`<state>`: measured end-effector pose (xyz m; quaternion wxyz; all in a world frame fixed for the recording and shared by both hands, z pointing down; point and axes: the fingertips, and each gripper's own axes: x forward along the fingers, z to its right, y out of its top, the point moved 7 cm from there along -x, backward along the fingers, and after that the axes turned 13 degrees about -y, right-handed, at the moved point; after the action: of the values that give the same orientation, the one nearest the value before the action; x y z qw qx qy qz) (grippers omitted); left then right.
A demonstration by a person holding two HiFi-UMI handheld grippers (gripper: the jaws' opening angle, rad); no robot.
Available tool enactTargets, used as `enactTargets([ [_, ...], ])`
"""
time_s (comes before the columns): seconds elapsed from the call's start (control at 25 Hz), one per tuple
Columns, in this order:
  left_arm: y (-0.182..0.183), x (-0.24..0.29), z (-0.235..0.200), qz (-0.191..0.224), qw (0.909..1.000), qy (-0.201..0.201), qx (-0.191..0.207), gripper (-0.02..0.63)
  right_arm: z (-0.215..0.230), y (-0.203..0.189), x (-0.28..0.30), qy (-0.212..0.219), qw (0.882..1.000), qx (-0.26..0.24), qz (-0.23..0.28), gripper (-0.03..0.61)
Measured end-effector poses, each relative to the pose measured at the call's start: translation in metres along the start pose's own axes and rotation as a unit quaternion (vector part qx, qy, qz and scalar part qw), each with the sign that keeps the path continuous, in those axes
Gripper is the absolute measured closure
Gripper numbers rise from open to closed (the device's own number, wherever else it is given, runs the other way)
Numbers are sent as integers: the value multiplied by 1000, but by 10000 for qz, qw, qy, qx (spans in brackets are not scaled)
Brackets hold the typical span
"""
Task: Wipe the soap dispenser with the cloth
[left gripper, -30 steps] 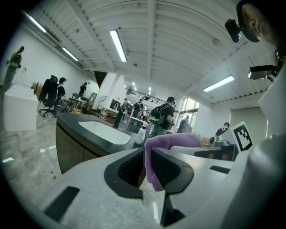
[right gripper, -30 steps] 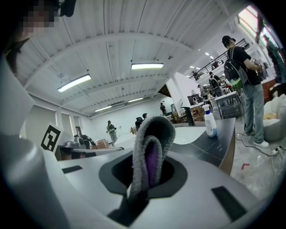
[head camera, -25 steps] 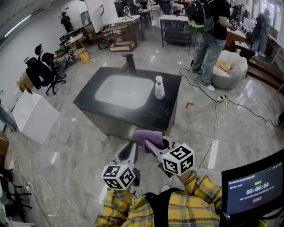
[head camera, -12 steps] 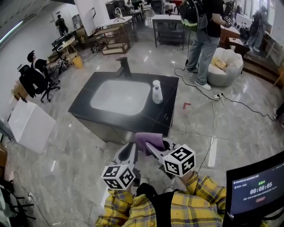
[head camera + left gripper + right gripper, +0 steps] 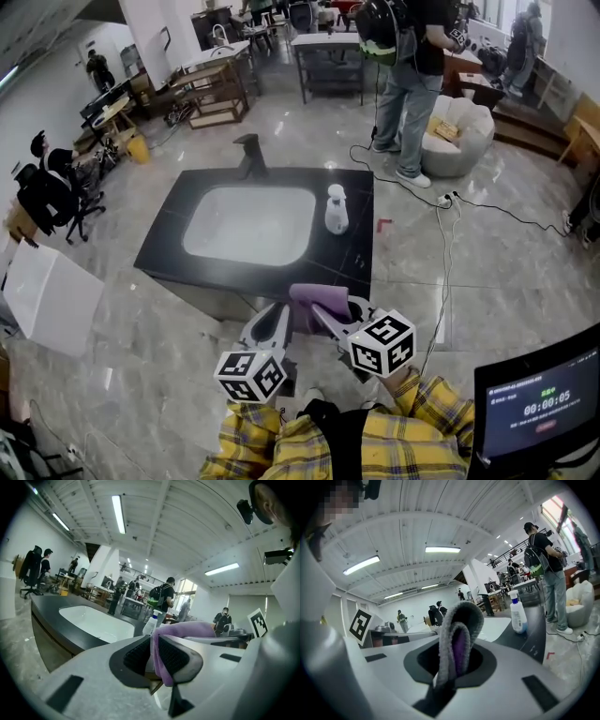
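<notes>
- Head view, nearest first: the left gripper (image 5: 278,321) and the right gripper (image 5: 325,317) sit side by side in front of the plaid sleeves (image 5: 427,398). The purple cloth (image 5: 317,298) is bunched between their tips. This group sits where it did in the frame a second ago; the room around it has shifted.
- In the left gripper view, the left gripper's (image 5: 153,656) jaws are pinched on a hanging fold of the cloth (image 5: 187,631), and the grip looks unchanged.
- In the right gripper view, the right gripper (image 5: 452,660) is clamped on a doubled-over loop of the cloth (image 5: 458,620), so both tools share one rag.
- Further out, the dark counter (image 5: 349,261) has slid down the frame toward the grippers over the last second. The person is closing in on it.
- The white basin (image 5: 192,246) fills the middle of the counter.
- The soap dispenser (image 5: 337,209) stands upright on the counter just right of the basin. It is lower in the frame than before, but still well apart from the cloth and untouched.
- The faucet (image 5: 248,153) rises behind the basin, and a standing person (image 5: 408,75) is beyond the counter.
- This reads as the approach, with no wiping started yet. The cloth likely has to cross the front of the counter before it reaches the bottle.
</notes>
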<state>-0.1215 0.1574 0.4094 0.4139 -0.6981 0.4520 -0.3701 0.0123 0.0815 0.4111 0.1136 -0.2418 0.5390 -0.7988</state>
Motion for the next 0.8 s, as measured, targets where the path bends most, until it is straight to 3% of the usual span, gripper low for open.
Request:
enactTargets([
  [0.48,11,16,-63,-380,9970,-667,60,565,-10,-7,51,-658,9974,275,108,531],
  [0.8,-3,31,-78,-615,9913,-1155,-137,565,-9,-19,44,-1184,9925,288,97,531],
])
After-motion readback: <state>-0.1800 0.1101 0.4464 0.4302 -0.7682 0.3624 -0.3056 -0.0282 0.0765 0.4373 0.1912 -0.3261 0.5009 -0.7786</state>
